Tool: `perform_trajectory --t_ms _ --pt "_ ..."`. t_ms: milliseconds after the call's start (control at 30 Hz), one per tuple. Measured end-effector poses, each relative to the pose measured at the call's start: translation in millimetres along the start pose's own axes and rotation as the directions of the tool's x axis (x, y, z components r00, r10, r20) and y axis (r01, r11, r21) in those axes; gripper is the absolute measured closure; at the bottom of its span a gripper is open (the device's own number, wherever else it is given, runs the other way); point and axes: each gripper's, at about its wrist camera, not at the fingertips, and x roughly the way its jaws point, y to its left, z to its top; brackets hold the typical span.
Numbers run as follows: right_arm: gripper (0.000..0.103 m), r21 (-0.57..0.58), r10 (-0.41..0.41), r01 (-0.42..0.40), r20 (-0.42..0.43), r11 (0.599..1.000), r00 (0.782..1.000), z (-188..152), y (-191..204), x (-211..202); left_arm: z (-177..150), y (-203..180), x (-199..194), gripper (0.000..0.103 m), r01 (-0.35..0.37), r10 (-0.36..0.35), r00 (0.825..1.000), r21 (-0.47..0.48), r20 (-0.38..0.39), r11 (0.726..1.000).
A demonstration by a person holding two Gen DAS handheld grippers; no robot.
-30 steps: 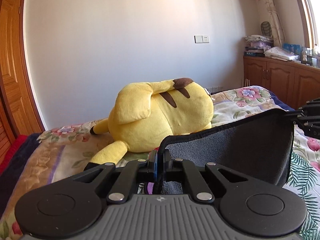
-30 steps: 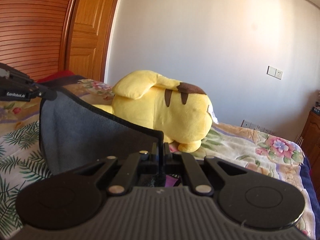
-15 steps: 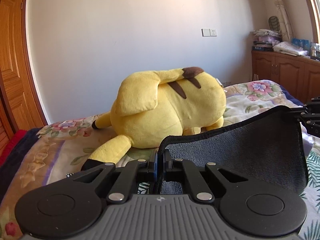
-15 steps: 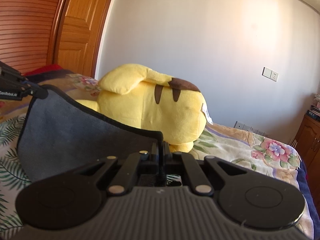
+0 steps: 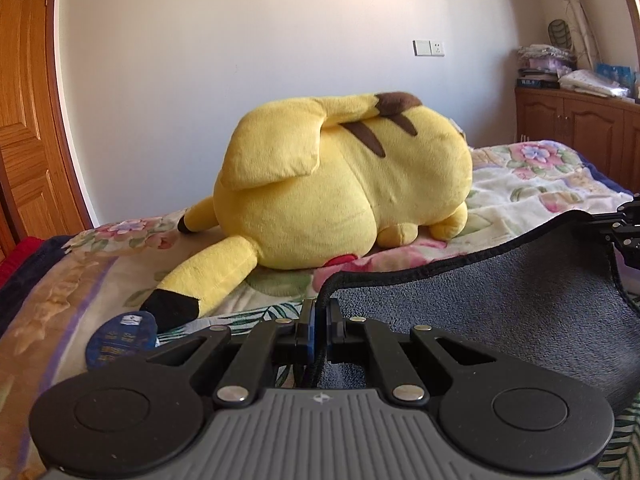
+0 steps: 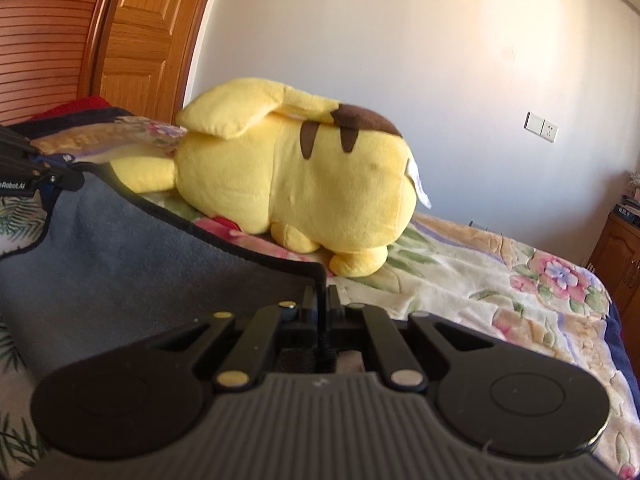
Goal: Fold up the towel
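The left claw is clamped tight on one corner of the dark grey towel, the black hemmed edge pinched between its fingers. The right claw is likewise closed on the opposite corner of the towel. The cloth stretches between the two claws, low over the flowered bedspread, its top edge sagging a little.

Just ahead of both claws lies a big yellow plush toy on its side; its face is turned away and hidden. Left of the left claw, a round blue item with a small white label lies partly behind the claw's body; its print is too small to read.

In the right wrist view the left claw enters at the far left edge, cut off, with white lettering of which "Robot.AI" can be read. Far right of the left claw, a wooden cabinet carries stacked things that are hard to make out.
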Motion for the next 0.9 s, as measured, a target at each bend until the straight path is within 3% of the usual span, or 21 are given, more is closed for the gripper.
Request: perform_trajectory --t_ms 400,433,500,633,700,900 --pt "0.099 0.009 0.021 -0.021 -0.095 1.000 0.995 -24 4 35 -16 -4 30 0.103 -0.009 0.009 0.998 0.014 -0.058 1.000" --pt "0.099 0.012 0.019 -0.018 -0.104 1.000 0.994 -25 4 36 -17 -4 29 0.099 -0.007 0.008 0.998 0.010 -0.059 1.000" --pt "0.096 0.014 0.012 -0.010 -0.119 1.000 0.993 -26 4 37 -18 -5 27 0.072 0.000 0.001 0.998 0.010 -0.063 1.000" --pt "0.065 0.025 0.011 -0.008 -0.122 1.000 0.992 -25 3 32 -19 -8 16 0.069 0.010 -0.010 0.998 0.005 -0.060 1.000" --pt "0.064 0.029 0.014 -0.011 -0.121 1.000 0.993 -23 3 26 -19 -9 9 0.064 0.018 -0.018 0.998 -0.005 -0.065 1.000" --pt "0.064 0.085 0.045 -0.034 -0.133 0.996 0.990 -15 0 -2 -17 -17 -23 0.063 0.048 -0.049 0.995 -0.015 -0.087 0.999"
